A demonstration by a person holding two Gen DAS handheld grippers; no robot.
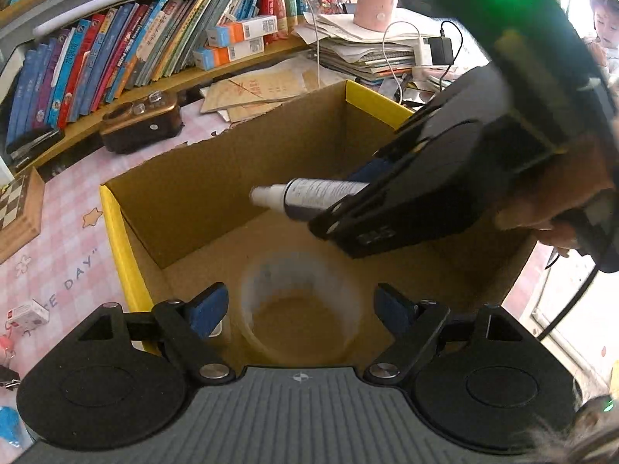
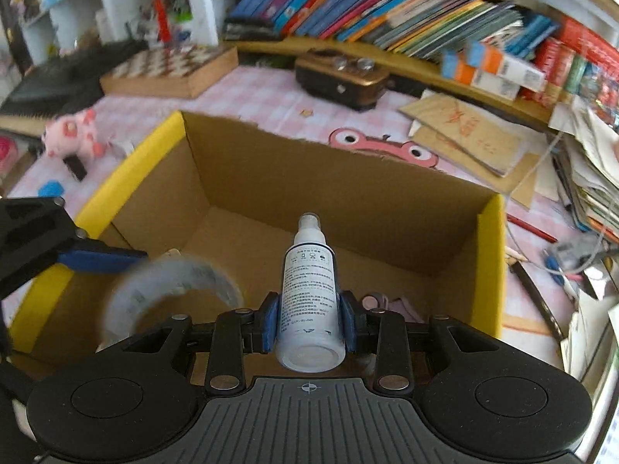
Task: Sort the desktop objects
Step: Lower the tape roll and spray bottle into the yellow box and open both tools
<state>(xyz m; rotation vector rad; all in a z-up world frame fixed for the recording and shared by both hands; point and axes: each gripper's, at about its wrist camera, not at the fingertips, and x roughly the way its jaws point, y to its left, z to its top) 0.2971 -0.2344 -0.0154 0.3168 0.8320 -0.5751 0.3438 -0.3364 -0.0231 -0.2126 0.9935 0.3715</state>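
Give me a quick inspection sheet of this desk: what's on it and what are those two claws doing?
Surface: pink checked cloth, crowded.
Job's things: open cardboard box; clear tape roll inside it; spray bottle.
Clutter: chessboard, pink plush toy, brown radio, paper stack.
Claws: left claw open around the tape roll, pads apart from it; right claw shut on the spray bottle, over the box.
Cables: white cable and black charger by the papers.
Surroundings: bookshelf full of books; a person at the far edge.
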